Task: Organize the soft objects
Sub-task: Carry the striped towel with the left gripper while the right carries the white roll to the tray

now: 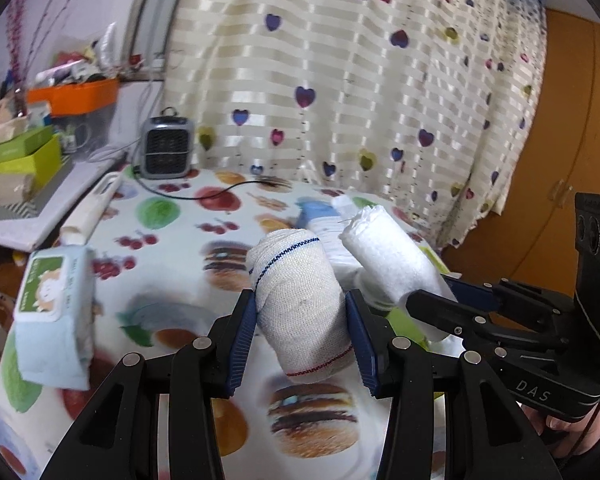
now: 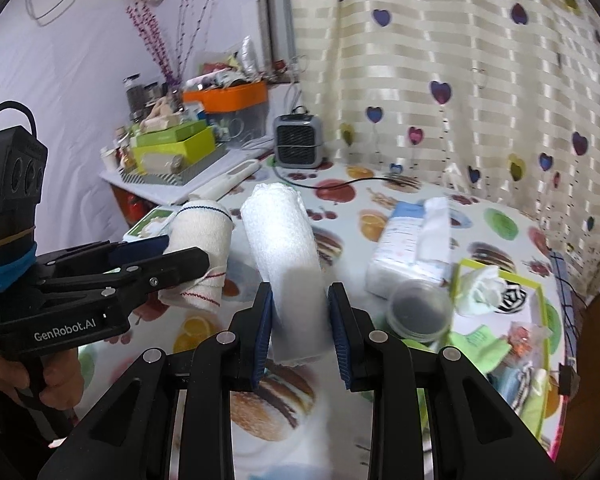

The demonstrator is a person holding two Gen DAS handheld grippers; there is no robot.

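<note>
My left gripper (image 1: 302, 312) is shut on a rolled off-white cloth with blue and red stitched stripes (image 1: 296, 296) and holds it above the table. My right gripper (image 2: 298, 304) is shut on a rolled white fluffy towel (image 2: 284, 248), also held above the table. The two rolls are side by side, close together. The right gripper (image 1: 428, 300) and its towel (image 1: 388, 252) show at the right of the left wrist view. The left gripper (image 2: 180, 256) and its striped roll (image 2: 200, 240) show at the left of the right wrist view.
The table has a fruit-and-burger print cloth (image 2: 284, 392). A wet-wipes pack (image 1: 52, 308) lies at the left. A tissue pack (image 2: 412, 244), a round lidded jar (image 2: 418, 308) and a green-rimmed box of soft items (image 2: 508, 320) lie at the right. A small heater (image 2: 300, 142) stands at the back.
</note>
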